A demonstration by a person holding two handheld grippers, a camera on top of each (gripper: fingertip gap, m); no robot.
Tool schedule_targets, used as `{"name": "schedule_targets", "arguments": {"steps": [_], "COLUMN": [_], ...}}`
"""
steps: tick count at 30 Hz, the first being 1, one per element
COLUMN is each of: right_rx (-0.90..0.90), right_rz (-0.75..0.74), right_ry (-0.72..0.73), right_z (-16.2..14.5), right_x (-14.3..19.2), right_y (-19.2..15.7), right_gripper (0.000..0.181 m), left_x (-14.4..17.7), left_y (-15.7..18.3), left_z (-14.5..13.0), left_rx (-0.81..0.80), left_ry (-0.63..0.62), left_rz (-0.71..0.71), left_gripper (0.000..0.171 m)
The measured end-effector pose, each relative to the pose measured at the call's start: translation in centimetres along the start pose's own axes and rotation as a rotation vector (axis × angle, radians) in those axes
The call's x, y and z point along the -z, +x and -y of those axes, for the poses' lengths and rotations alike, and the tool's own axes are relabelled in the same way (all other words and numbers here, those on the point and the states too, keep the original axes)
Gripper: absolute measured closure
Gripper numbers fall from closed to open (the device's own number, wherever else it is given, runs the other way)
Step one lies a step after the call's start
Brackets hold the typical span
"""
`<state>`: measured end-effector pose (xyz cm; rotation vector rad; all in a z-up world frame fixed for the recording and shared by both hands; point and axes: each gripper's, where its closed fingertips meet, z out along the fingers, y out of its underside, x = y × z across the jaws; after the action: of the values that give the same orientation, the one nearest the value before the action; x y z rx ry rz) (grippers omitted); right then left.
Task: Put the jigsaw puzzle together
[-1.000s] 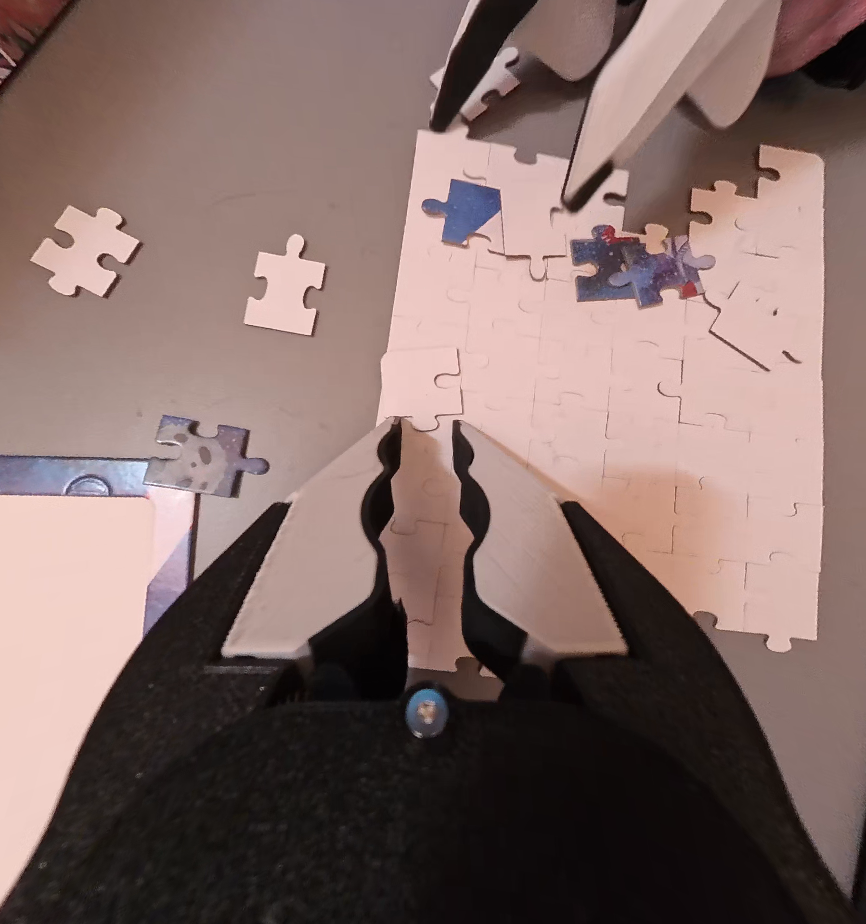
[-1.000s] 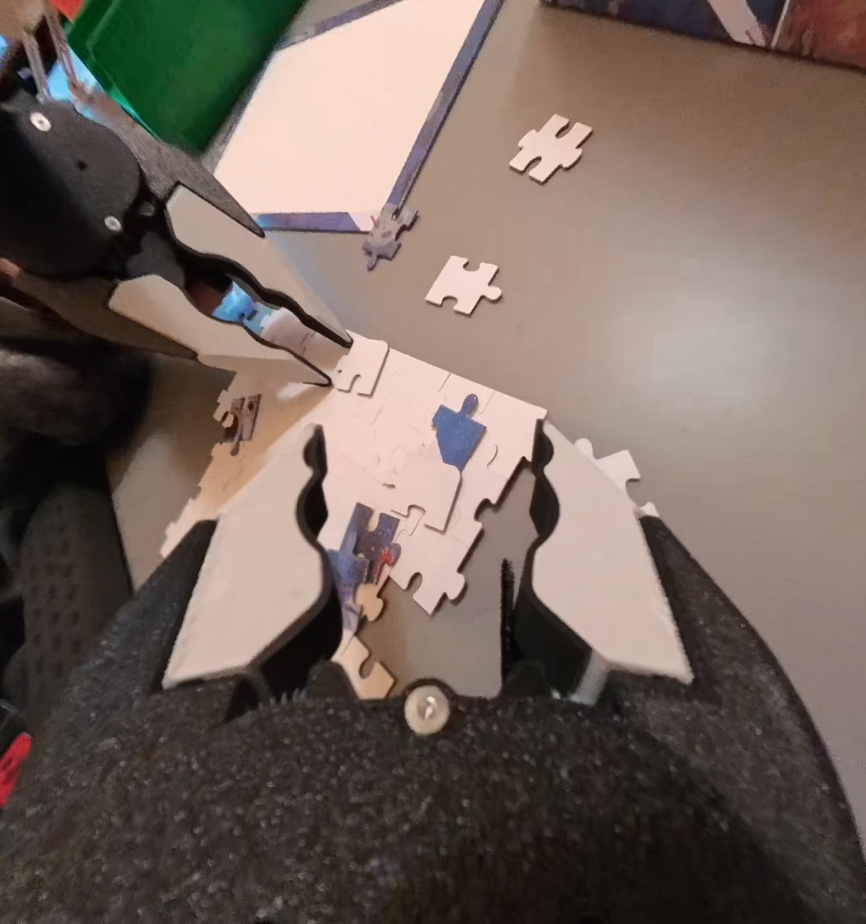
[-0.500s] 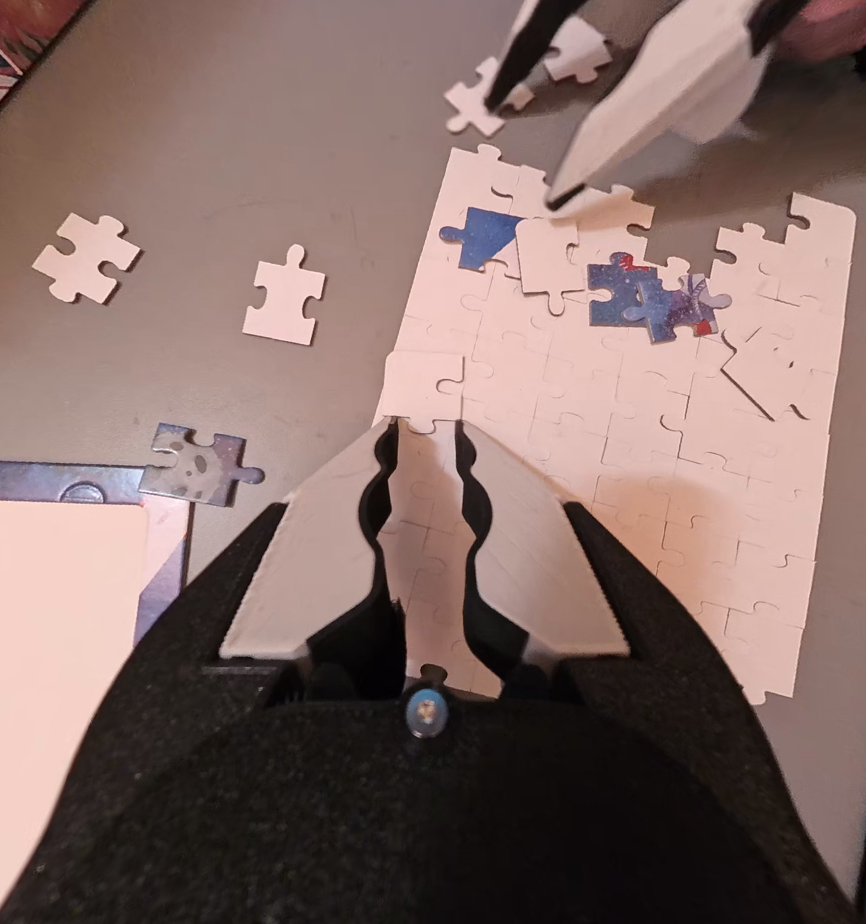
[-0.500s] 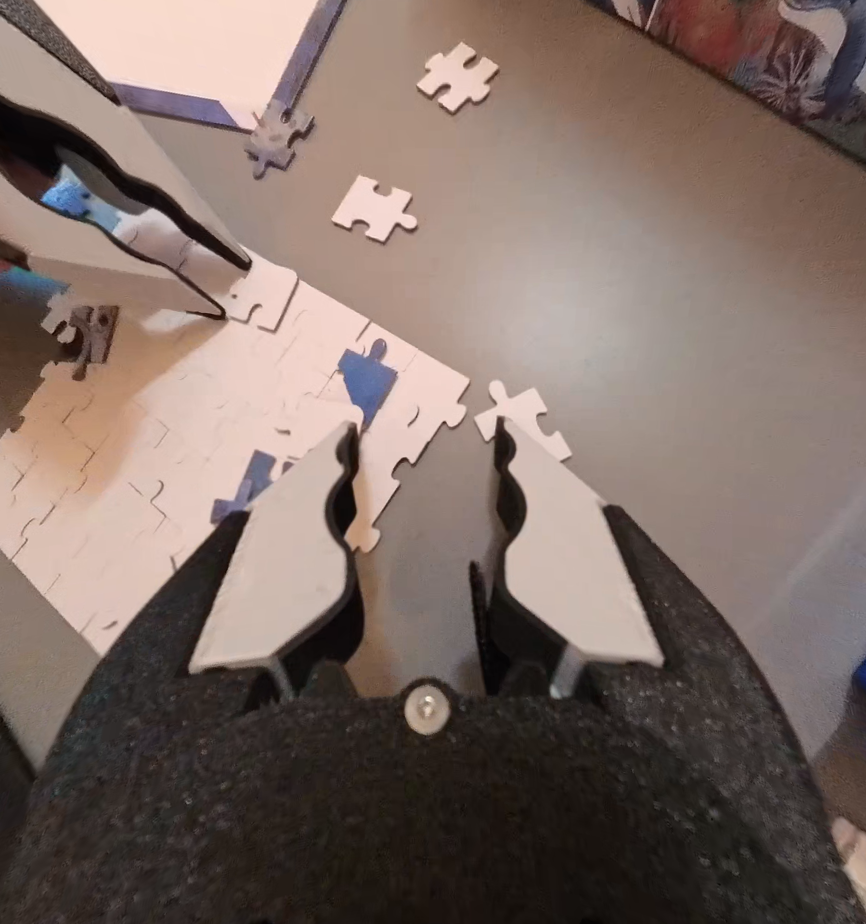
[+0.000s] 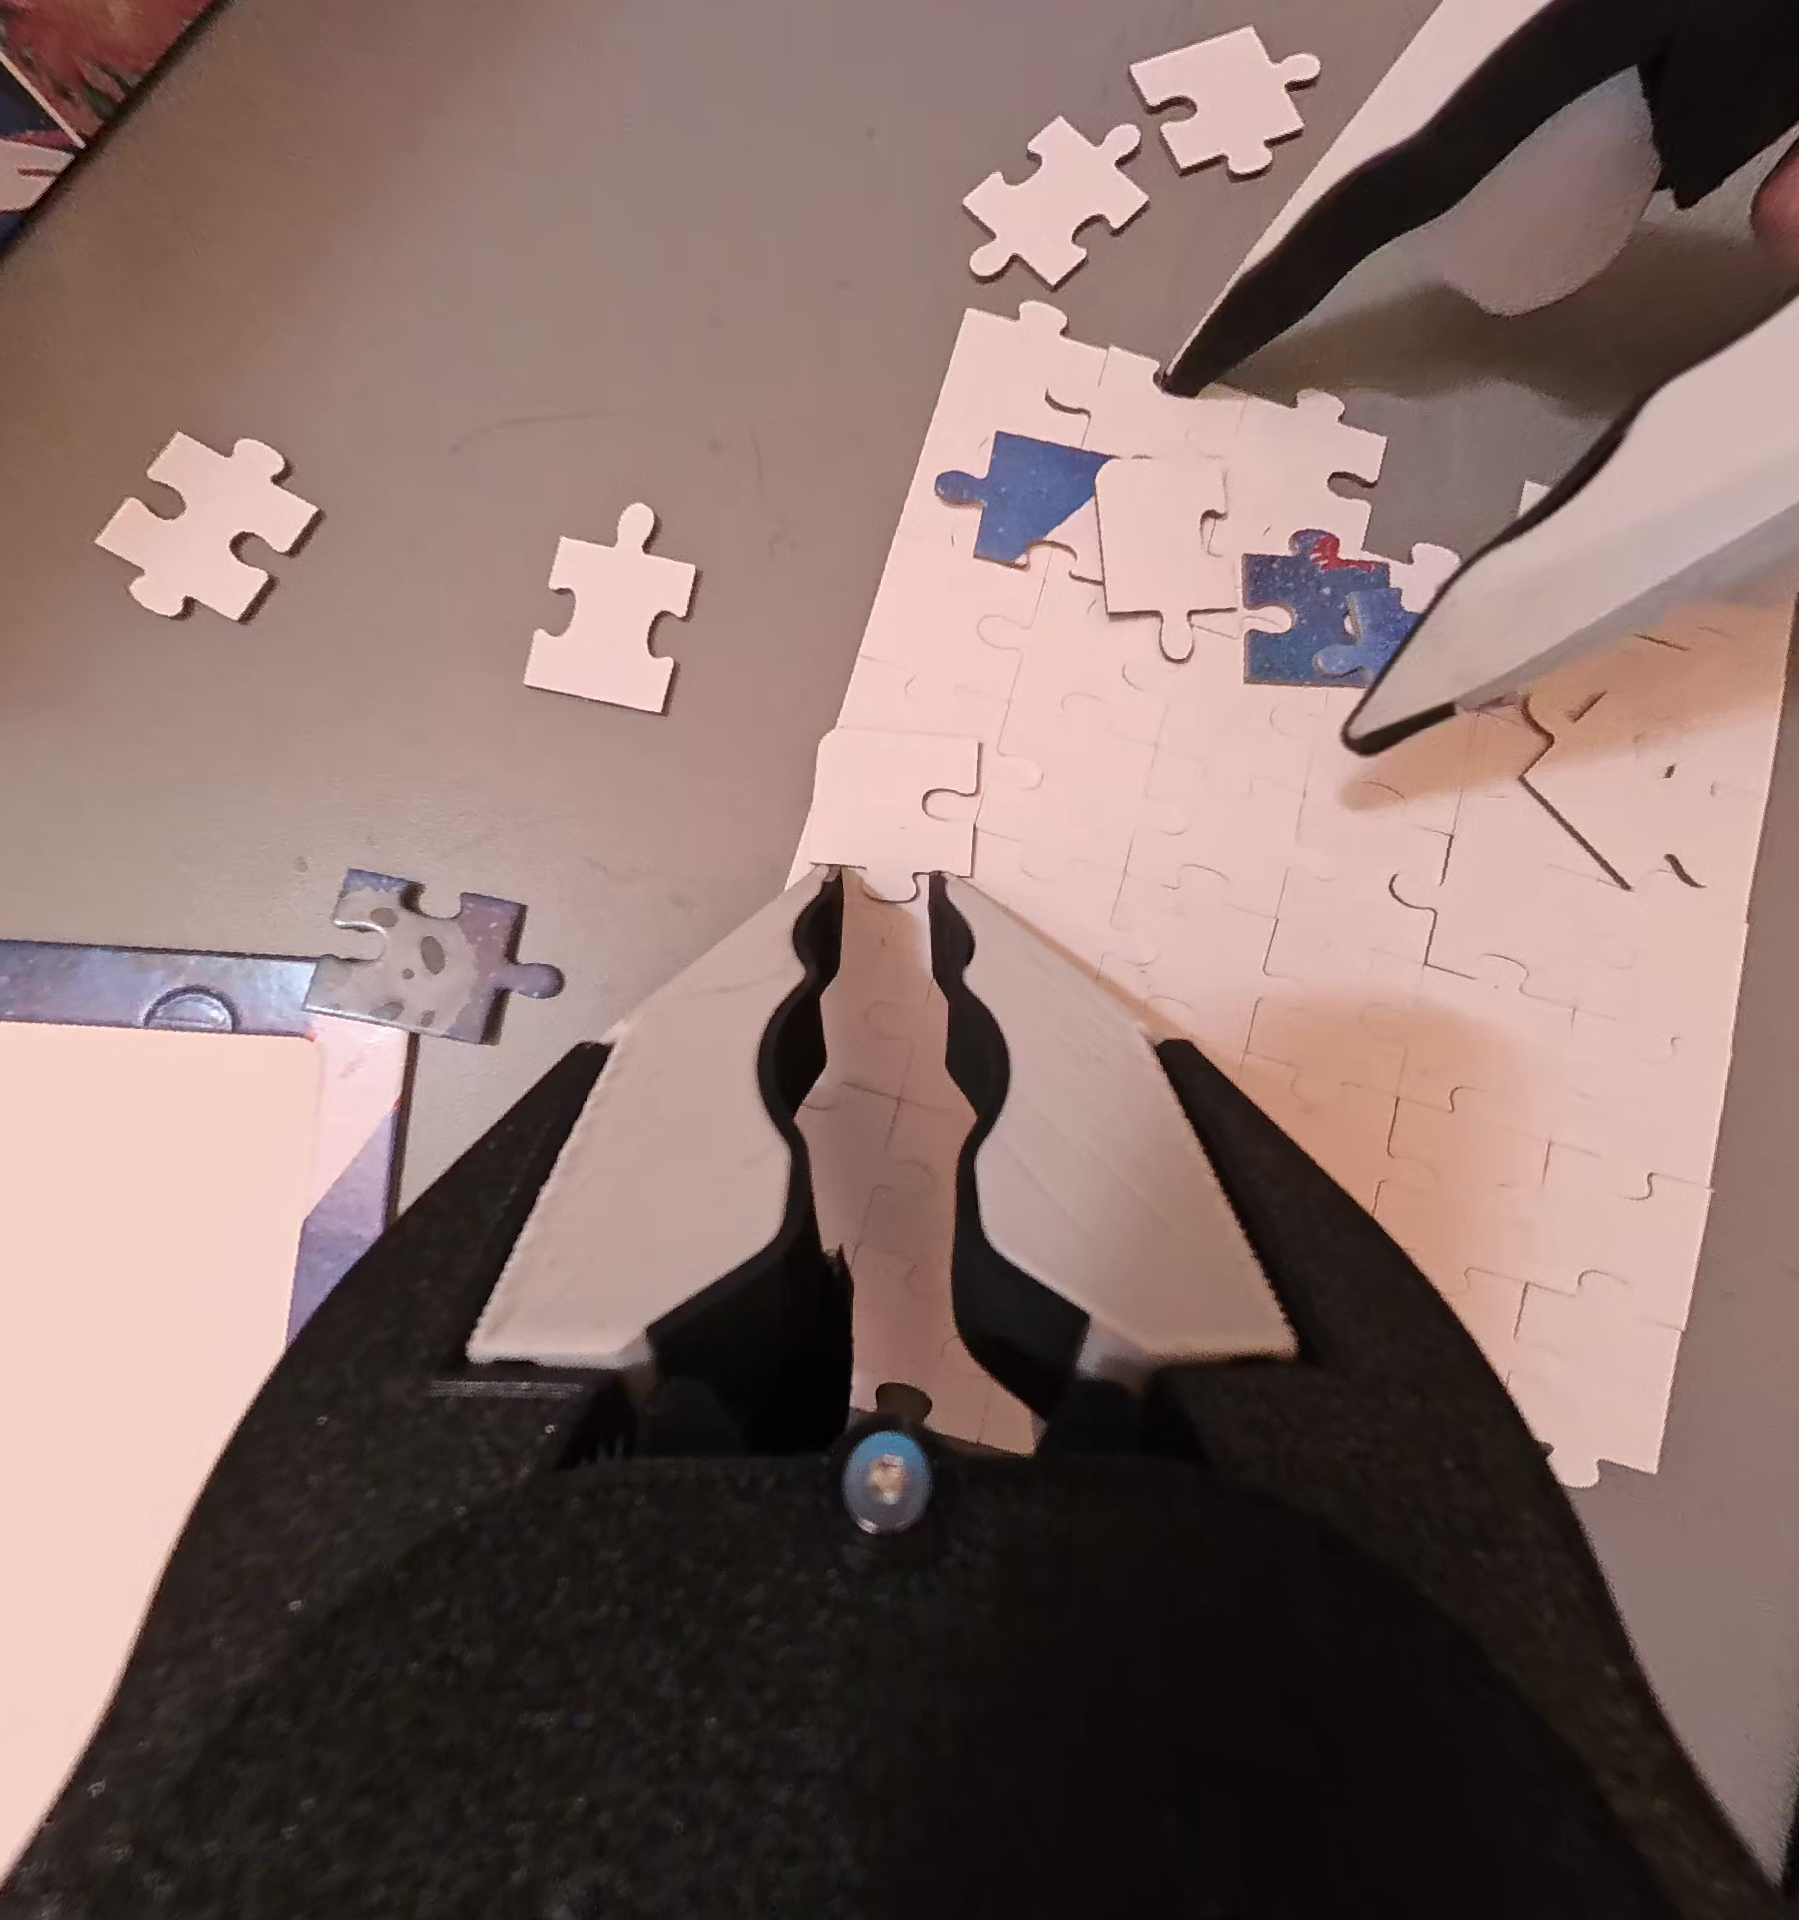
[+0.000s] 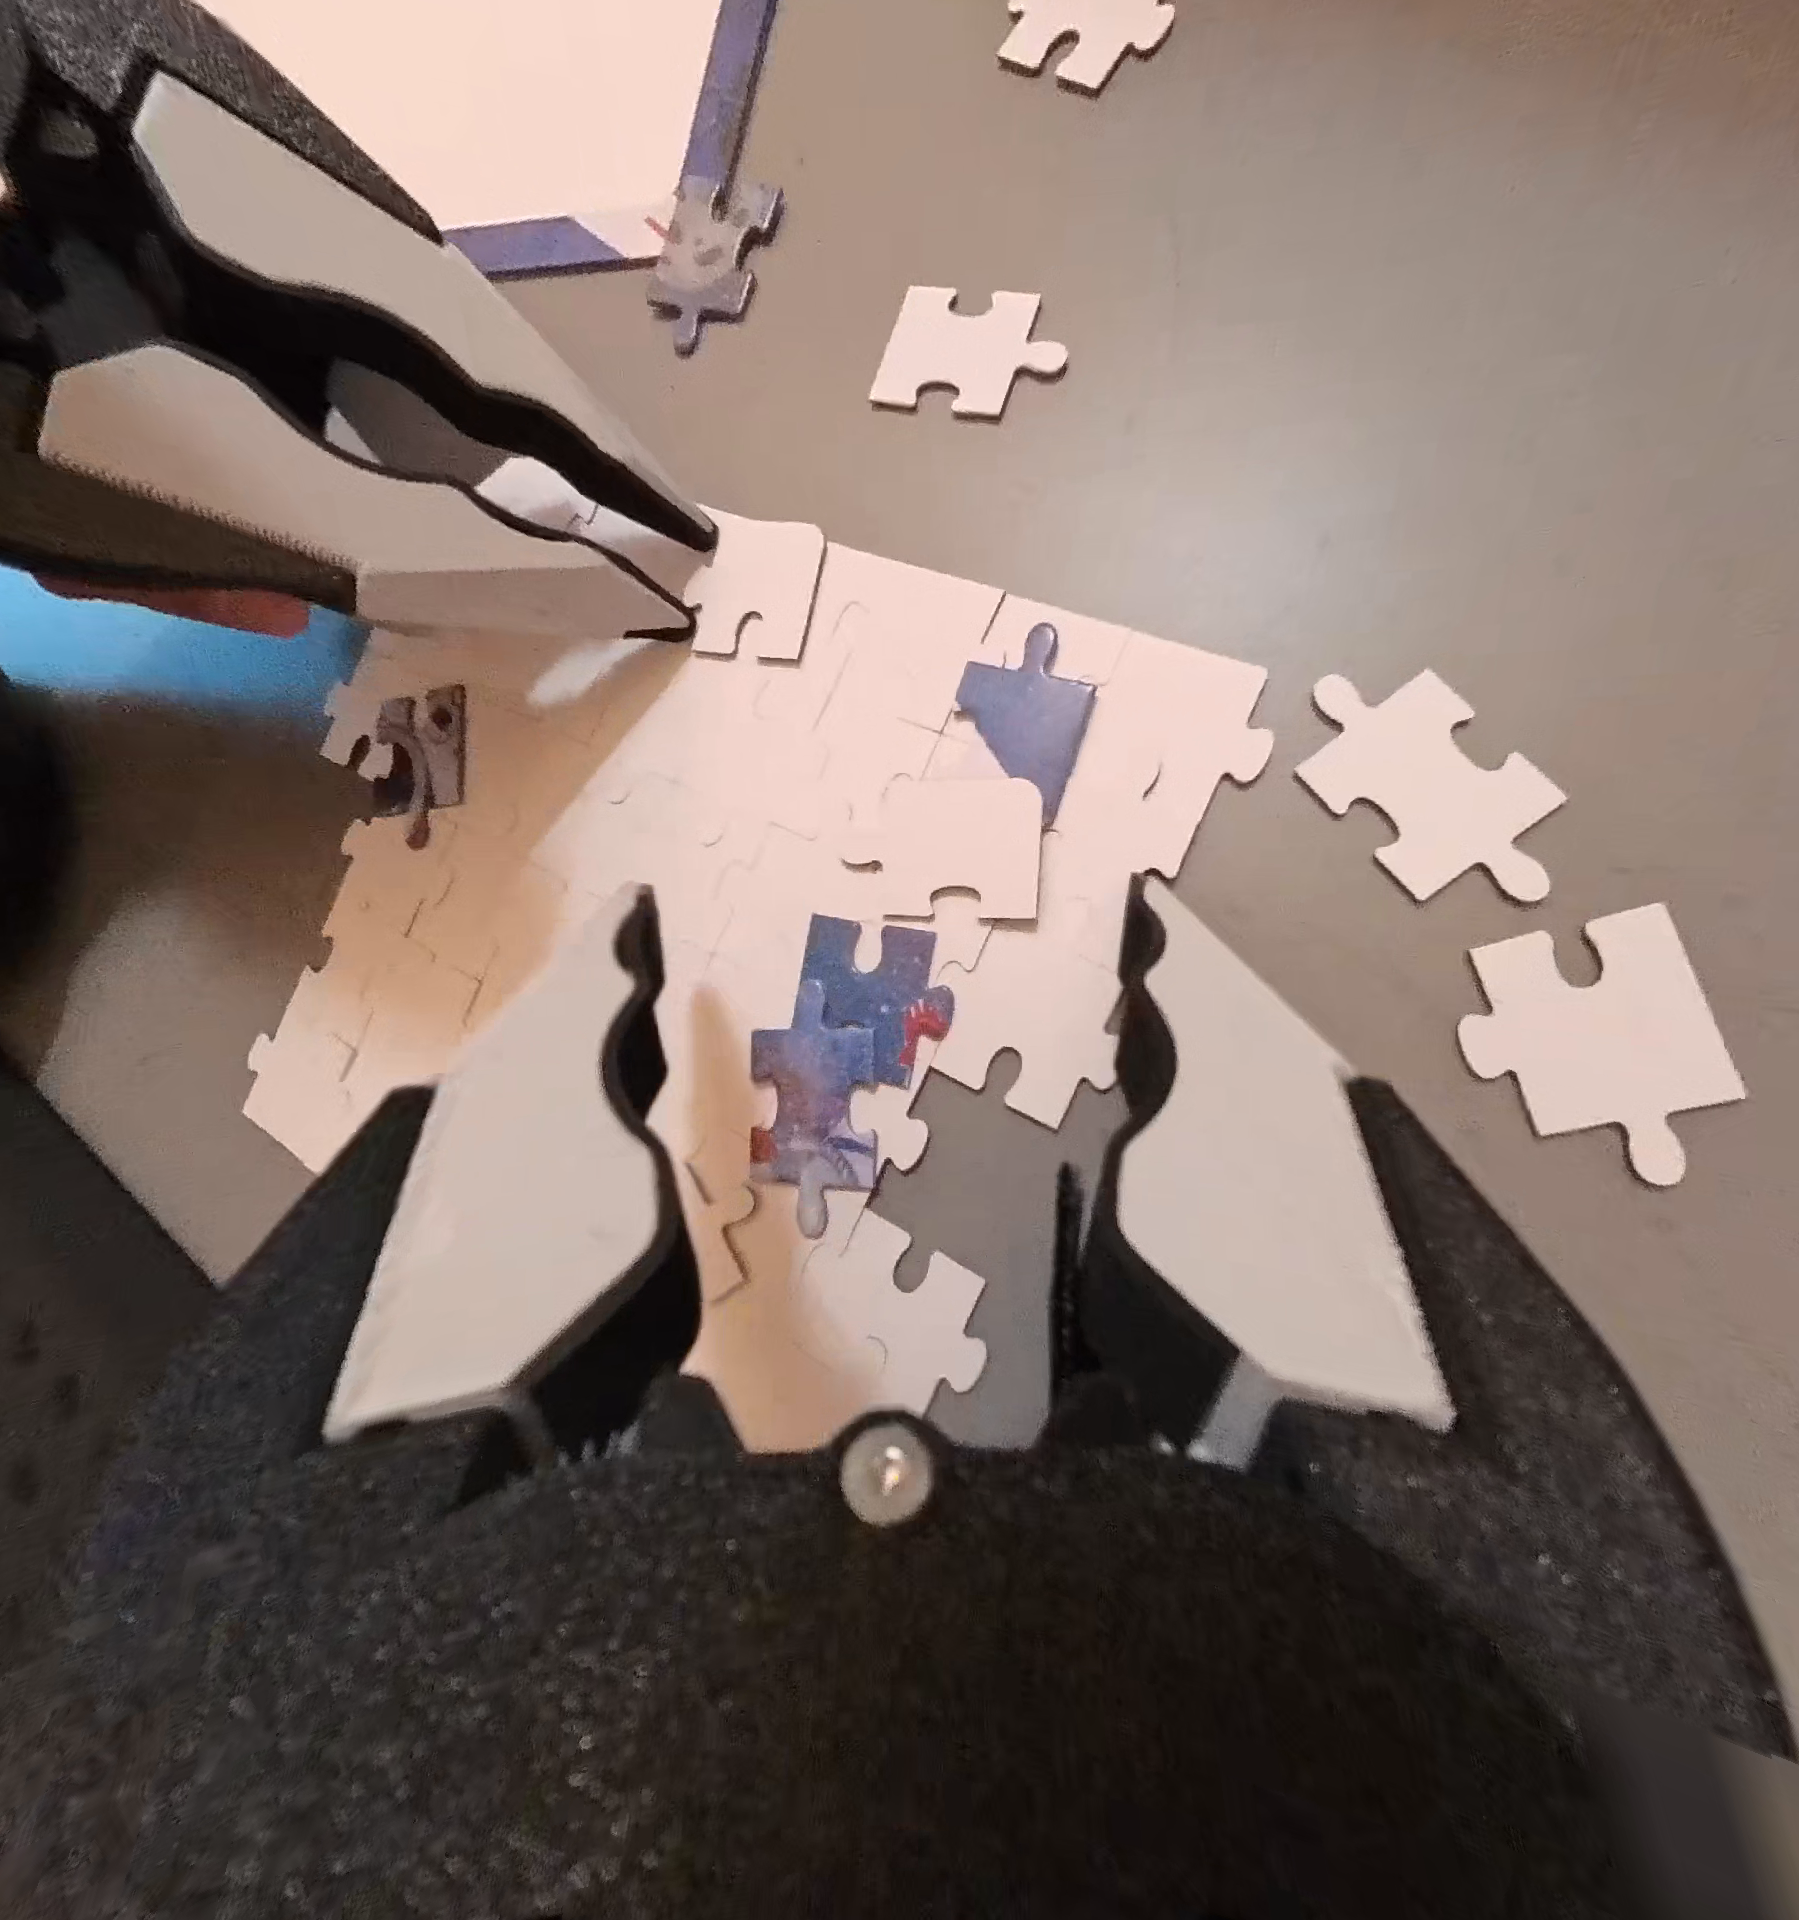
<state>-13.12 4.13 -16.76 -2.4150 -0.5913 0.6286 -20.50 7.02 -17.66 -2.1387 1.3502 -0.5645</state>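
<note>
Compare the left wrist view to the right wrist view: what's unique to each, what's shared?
Left wrist only: a picture-covered box edge in the top left corner, and the assembled white puzzle sheet's far edge.

Right wrist only: a grey printed piece face-up at the sheet's edge behind the left gripper, and a blue patch beneath that gripper.

Both: grey table, blue triangle-printed piece, dark blue starry pieces, a grey-blue spotted loose piece, blank white loose pieces, blue-bordered white board, and the open right gripper.
</note>
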Motion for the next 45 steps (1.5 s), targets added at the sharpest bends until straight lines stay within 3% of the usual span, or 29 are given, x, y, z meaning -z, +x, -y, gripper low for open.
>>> {"name": "schedule_targets", "arguments": {"steps": [2, 7, 10, 12, 15, 18, 21, 25, 30, 32, 34, 38, 39, 40, 41, 42, 43, 45], "right_rx": [-0.067, -0.243, -0.293, -0.329, -0.216, -0.110, -0.041, 0.025, -0.025, -0.012, -0.061, -0.230, -0.273, -0.309, -0.358, -0.402, -0.401, -0.334], "right_rz": [0.051, 0.231, 0.480, 0.641, 0.495, 0.410, 0.166, -0.063, 0.002, -0.011, 0.038, 0.168, 0.234, 0.424, 0.654, 0.790, 0.817, 0.659], "right_ry": [0.027, 0.172, 0.273, 0.228, 0.083, 0.163, 0.189, -0.002, -0.008, -0.004, 0.003, 0.122, 0.190, 0.276, 0.357, 0.377, 0.345, 0.301], "right_z": [0.5, 2.5, 4.4, 4.4, 2.2, 3.3, 3.3, -0.9, -2.7, -2.8, -2.5, -0.6, 0.5, 2.0, 3.5, 4.3, 4.1, 3.1], "right_x": [0.2, 2.4, 4.7, 4.7, 1.5, 2.6, 3.3, 2.4, 2.5, 2.3, 2.1, 3.5, 4.4, 6.2, 8.4, 9.6, 9.6, 8.0], "right_y": [-0.3, -0.6, -3.1, -5.5, -5.7, -5.1, -0.8, 3.0, 0.7, -0.2, -1.4, -1.8, -2.0, -4.0, -6.2, -7.5, -8.0, -7.0], "right_gripper": [0.088, 0.097, 0.135, 0.128, 0.125, 0.136, 0.133, 0.117, 0.105, 0.092, 0.075, 0.078, 0.093, 0.145, 0.155, 0.137, 0.125, 0.129], "left_x": [0.0, 0.1, 0.1, 0.0, -0.1, 0.0, 0.0, 0.0, 0.0, 0.0, 0.0, 0.1, 0.2, 0.1, 0.0, 0.0, -0.1, -0.1], "left_y": [0.0, -0.1, 0.0, 0.1, 0.2, 0.2, 0.2, 0.2, 0.2, 0.2, 0.1, -0.1, -0.2, -0.1, 0.1, 0.1, 0.2, 0.2], "left_z": [0.0, -0.1, 0.0, 0.0, 0.1, 0.1, 0.1, 0.1, 0.1, 0.1, 0.1, -0.1, -0.1, -0.1, 0.0, 0.1, 0.1, 0.1], "left_rx": [0.003, 0.007, 0.002, 0.002, -0.002, 0.001, 0.000, 0.004, 0.013, 0.013, 0.008, 0.003, 0.005, 0.010, 0.015, 0.016, 0.012, 0.005], "left_ry": [0.000, 0.005, 0.003, 0.006, 0.007, 0.011, 0.012, 0.012, 0.013, 0.013, 0.012, 0.001, 0.001, 0.007, 0.015, 0.019, 0.019, 0.017], "left_rz": [-0.001, -0.009, -0.008, -0.011, -0.009, -0.014, -0.019, -0.023, -0.024, -0.021, -0.016, 0.000, -0.002, -0.011, -0.021, -0.025, -0.024, -0.019], "left_gripper": [0.155, 0.155, 0.155, 0.155, 0.155, 0.155, 0.155, 0.155, 0.155, 0.156, 0.156, 0.156, 0.156, 0.156, 0.156, 0.157, 0.157, 0.157]}}
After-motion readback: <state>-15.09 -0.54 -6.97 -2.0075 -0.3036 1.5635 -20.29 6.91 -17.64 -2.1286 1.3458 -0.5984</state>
